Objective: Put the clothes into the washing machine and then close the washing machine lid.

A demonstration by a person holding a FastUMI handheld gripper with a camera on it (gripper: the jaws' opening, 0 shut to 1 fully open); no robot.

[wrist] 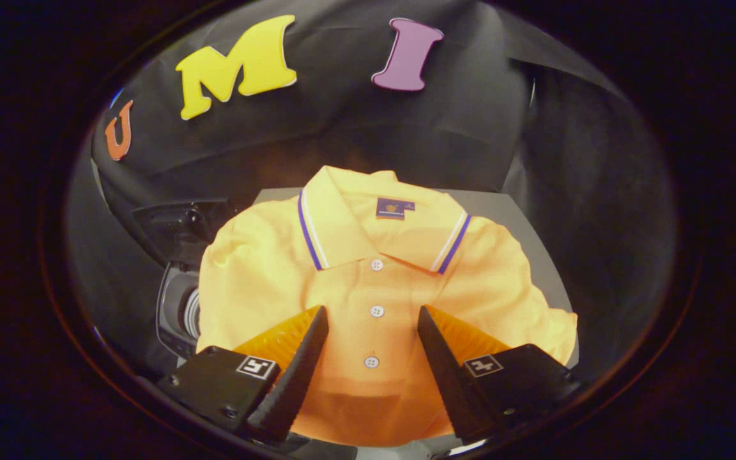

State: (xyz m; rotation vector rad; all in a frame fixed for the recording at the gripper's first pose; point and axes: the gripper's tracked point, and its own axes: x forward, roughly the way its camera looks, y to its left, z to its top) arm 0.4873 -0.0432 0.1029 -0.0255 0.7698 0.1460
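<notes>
Yellow polo shirt (pixel 374 287) lies flat between the gripper (pixel 373 314) jaws, spread wide

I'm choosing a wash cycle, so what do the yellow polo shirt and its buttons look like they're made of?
The yellow polo shirt looks like matte knit cotton or a cotton blend, going by its soft folds and fine texture; the fibre itself can't be confirmed. Its buttons look like smooth pale plastic with a slight sheen. The hand-held gripper hangs open over the placket.
</notes>
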